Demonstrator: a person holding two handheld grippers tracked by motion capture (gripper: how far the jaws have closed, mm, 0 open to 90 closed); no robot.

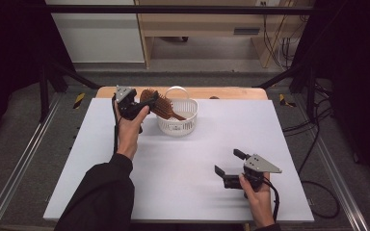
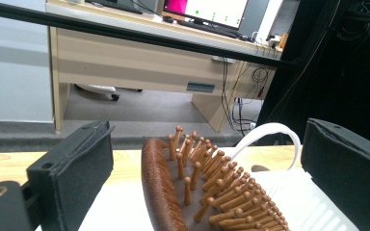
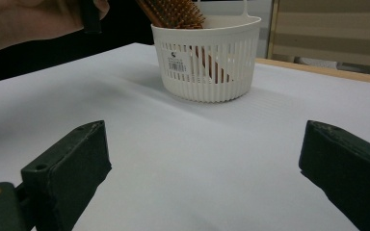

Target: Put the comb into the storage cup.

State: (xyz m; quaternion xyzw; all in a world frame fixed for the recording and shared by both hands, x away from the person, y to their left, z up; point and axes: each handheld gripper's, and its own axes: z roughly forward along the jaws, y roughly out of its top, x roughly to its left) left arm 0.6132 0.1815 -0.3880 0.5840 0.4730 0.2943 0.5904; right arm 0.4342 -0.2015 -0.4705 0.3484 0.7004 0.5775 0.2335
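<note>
A round white plastic basket point(image 1: 177, 120), slatted all around its wall and carrying a thin hoop handle and a barcode label, is sitting on the white table point(image 1: 173, 168) just beyond the left gripper point(image 1: 142, 103). A wooden hairbrush point(image 1: 160, 105) is leaning in it: the handle end is going down inside the basket, showing dimly through the slats in the right gripper view, while the oval head is sticking out over the rim toward the left gripper's fingers.

In the left gripper view the brush head point(image 2: 192, 192) is lying between the two black, matte, blocky fingers point(image 2: 77, 168), its brown ribbed edge nearer the left one and its rows of round-tipped wooden pins pointing toward the right one. Both fingers are standing wide apart, with clear gaps on either side of the brush; they are not clamping it. The lower part of the head is cut off by the frame edge, so any contact there cannot be judged.

The right gripper point(image 1: 231, 168) is resting well apart from the basket, near the person's side of the table, its fingers spread wide over bare tabletop and holding nothing.
</note>
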